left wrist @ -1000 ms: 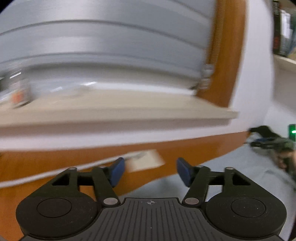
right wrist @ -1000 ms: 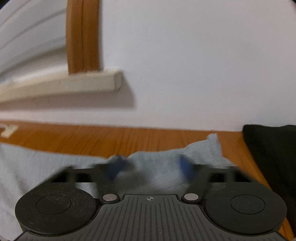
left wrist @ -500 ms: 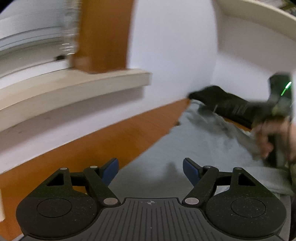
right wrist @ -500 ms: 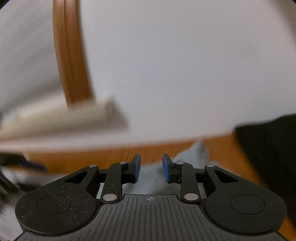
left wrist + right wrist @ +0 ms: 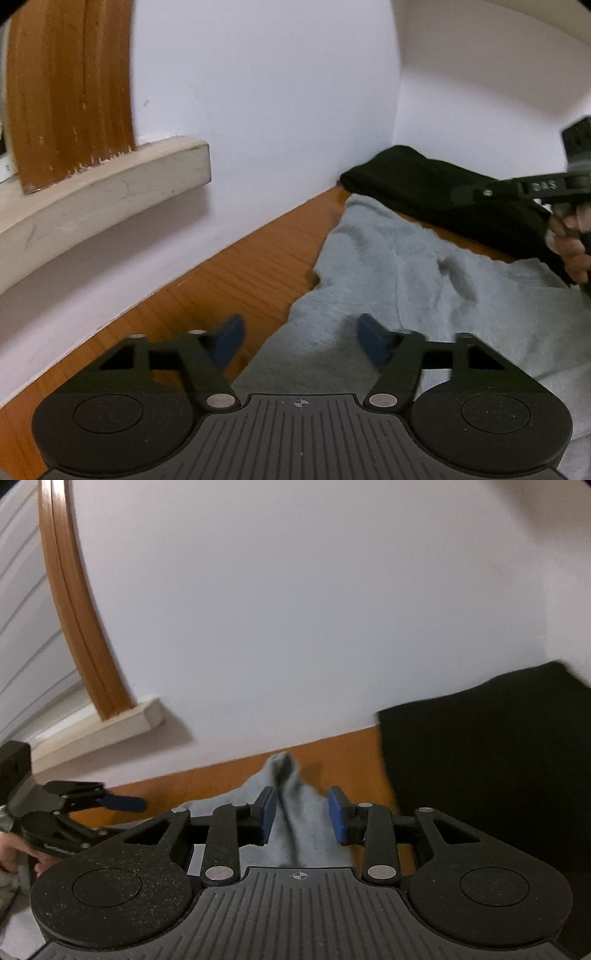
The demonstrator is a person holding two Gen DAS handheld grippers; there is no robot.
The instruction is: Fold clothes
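Step in hand: both tools are being set onto the far edge of the grey garment [image 5: 424, 288] to take hold for a fold; this looks like the start of a fold, not its end

Grey garment: spread flat on the wooden counter [image 5: 236, 280], reaching from under both tools up towards the wall; its edge runs between the left tool's fingers, and a pointed corner [image 5: 282, 764] sticks out just ahead of the right tool

Left hand-held gripper [image 5: 301, 338]: jaws closing, pads not yet on the cloth; the left finger is over bare wood, the right finger over the grey fabric, so the edge lies in the gap and nothing is gripped

Right hand-held gripper [image 5: 302, 814]: part open and a little blurred, a ridge of grey cloth running up between the blue pads; the pads stand clear of it on both sides, so it is released, not clamped

Black garment [image 5: 480, 760]: a dark heap against the wall, to the right of the right tool and beyond the grey cloth; I judge it is waiting its turn

Next move calls for: each tool to nip its bit of edge firmly, taking one layer cleanly, then to lift both together and carry the edge back over the body of the cloth

Risk, as I judge it: the left tool sits half off the cloth and could close on very little fabric
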